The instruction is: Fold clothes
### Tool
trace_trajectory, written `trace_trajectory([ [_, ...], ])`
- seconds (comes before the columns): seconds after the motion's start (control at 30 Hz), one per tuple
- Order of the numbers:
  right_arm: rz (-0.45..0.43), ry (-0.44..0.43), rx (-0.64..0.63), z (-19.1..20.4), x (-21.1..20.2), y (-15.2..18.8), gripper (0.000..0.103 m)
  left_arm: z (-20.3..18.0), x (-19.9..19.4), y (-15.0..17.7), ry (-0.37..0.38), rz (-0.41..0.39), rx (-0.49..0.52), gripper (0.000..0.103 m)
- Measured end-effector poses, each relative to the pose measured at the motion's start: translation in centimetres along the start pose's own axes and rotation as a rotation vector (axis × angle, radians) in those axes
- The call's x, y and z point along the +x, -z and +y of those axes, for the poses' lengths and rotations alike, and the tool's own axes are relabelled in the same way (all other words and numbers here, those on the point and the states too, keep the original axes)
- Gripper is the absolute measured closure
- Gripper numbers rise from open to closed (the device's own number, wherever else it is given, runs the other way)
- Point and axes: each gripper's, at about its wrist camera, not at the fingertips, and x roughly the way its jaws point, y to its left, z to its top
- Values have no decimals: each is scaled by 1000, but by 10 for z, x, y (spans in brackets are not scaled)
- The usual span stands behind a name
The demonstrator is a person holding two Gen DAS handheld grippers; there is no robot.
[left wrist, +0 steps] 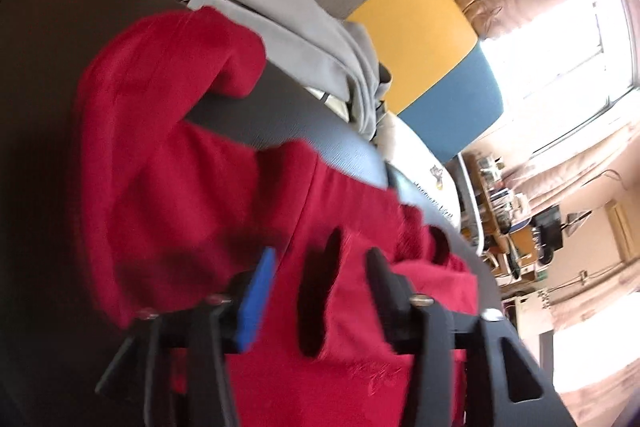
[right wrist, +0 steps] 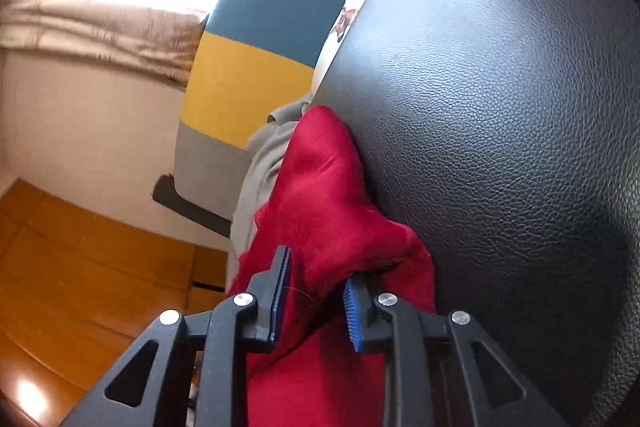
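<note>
the red garment [left wrist: 192, 163] lies on a dark leather-textured surface [left wrist: 48, 75], and both grippers are at it. in the left wrist view the left gripper [left wrist: 320, 291] has its fingers spread apart, with red cloth filling the gap between them; the blue pad [left wrist: 256, 303] of one finger faces inward and the other finger [left wrist: 386, 291] is black on its visible side. a fold of the cloth stands up between the two fingers, but the picture is blurred and i cannot tell whether the fingers press it. beyond the fingertips the garment bunches into a rounded lobe, and past that lies a grey garment [left wrist: 304, 27] against a chair back [left wrist: 416, 39] of grey, yellow and blue panels.

in the right wrist view the right gripper [right wrist: 316, 291] is parted as well, its two blue ribbed pads [right wrist: 352, 315] set apart with a ridge of red garment [right wrist: 332, 195] rising between them. the cloth touches the inner side of the fingers, though a firm pinch cannot be told. ahead of the fingertips the red cloth tapers to a point against the dark surface [right wrist: 500, 147].
</note>
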Motion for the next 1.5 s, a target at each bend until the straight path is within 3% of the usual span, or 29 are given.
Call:
trace_trajectory([
  [0.13, 6, 9, -46, 1, -1, 3, 79, -21, 24, -3, -34, 54, 60, 50],
  [0.23, 15, 11, -83, 4, -2, 5, 79, -32, 45, 3, -75, 87, 105, 59],
  [0.27, 18, 11, -95, 4, -2, 6, 79, -35, 52, 7, -88, 101, 121, 83],
  [0.3, 22, 12, -108, 5, -2, 7, 79, -36, 58, 11, -101, 111, 135, 96],
  [0.37, 23, 3, -116, 4, -2, 8, 79, -39, 64, 17, -115, 106, 139, 96],
  [0.5, 18, -20, -109, 1, -2, 7, 79, -20, 39, 16, 78, 33, -77, 96],
  [0.57, 16, -22, -109, 1, -1, 6, 79, -12, 30, 15, 110, 8, -150, 96],
  [0.6, 15, -22, -110, 1, 0, 6, 79, -9, 30, 14, 106, 6, -179, 96],
  [0.73, 11, -22, -114, 2, 2, 6, 79, 1, 55, 11, -78, 68, -215, 95],
  [0.83, 10, -20, -119, 3, 3, 6, 79, -11, 58, 13, -135, 34, -157, 91],
  [0.9, 9, -17, -122, 3, 3, 7, 79, -20, 52, 16, -162, -4, -128, 83],
  [1.0, 8, -30, -117, 0, 1, 7, 79, -35, 27, 21, -230, -128, -47, 68],
  [1.13, 2, -81, -89, -6, -2, 6, 78, -59, 13, 22, -214, -148, 41, 60],
  [1.23, -3, -140, -63, -12, -6, 4, 75, -103, 31, 27, -107, -53, 202, 54],
  [1.27, -1, -129, -76, -9, -6, 5, 75, -121, 41, 31, -69, -11, 270, 44],
  [1.3, 0, -117, -91, -7, -5, 6, 74, -142, 53, 34, -38, 33, 341, 28],
  [1.37, -1, -110, -102, -5, -5, 7, 74, -182, 78, 42, 23, 120, 480, 17],
  [1.5, -2, -122, -92, -6, -7, 8, 74, -251, 139, 57, 91, 274, 677, 15],
])
